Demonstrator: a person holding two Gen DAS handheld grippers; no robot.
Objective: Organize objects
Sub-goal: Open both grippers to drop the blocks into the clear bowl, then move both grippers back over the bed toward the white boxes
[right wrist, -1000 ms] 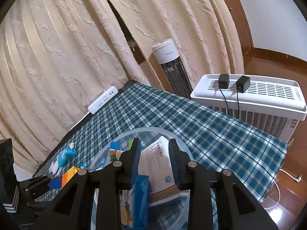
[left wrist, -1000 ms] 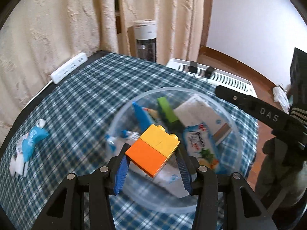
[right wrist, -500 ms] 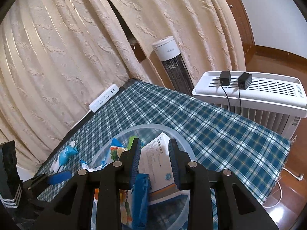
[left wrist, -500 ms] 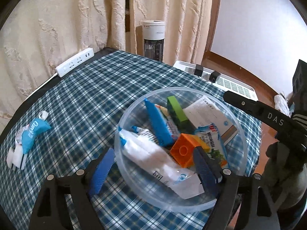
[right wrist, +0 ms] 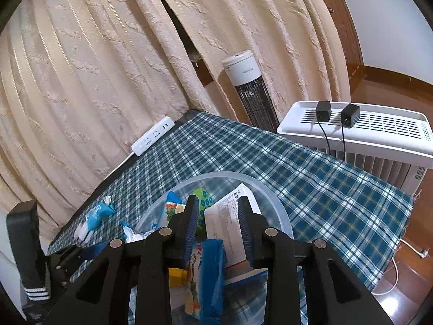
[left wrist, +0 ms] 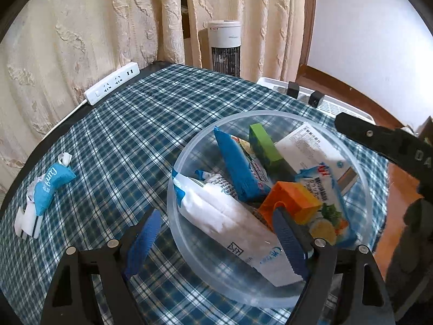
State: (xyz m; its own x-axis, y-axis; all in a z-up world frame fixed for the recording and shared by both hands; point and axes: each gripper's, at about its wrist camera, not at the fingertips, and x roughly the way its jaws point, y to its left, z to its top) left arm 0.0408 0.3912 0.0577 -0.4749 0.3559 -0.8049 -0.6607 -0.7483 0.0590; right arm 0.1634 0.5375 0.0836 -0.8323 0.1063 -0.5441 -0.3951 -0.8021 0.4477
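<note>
A clear plastic bowl [left wrist: 173, 189] on the plaid cloth holds several things. Among them are an orange-and-yellow brick [left wrist: 295, 197], a green block [left wrist: 263, 143], a blue packet [left wrist: 235, 162], a white packet [left wrist: 224, 216], a white box [left wrist: 311, 146] and a lemon-print packet [left wrist: 327, 189]. My left gripper [left wrist: 216, 212] is open wide over the bowl's near rim, its right finger just in front of the brick, nothing held. My right gripper [right wrist: 216, 199] hovers over the bowl [right wrist: 284, 216], jaws close together with nothing between them. One of its fingers [left wrist: 379, 138] crosses the bowl's right edge.
A blue sachet [left wrist: 51, 187] lies on the cloth [left wrist: 130, 140] at the left. A white power strip [left wrist: 112, 82] sits at the far edge by the curtain. A tower fan [left wrist: 224, 46] and a white air purifier [right wrist: 365, 127] stand beyond the table.
My left gripper opened and let go of the orange-and-yellow brick, which now lies in the bowl. The right gripper has stayed put.
</note>
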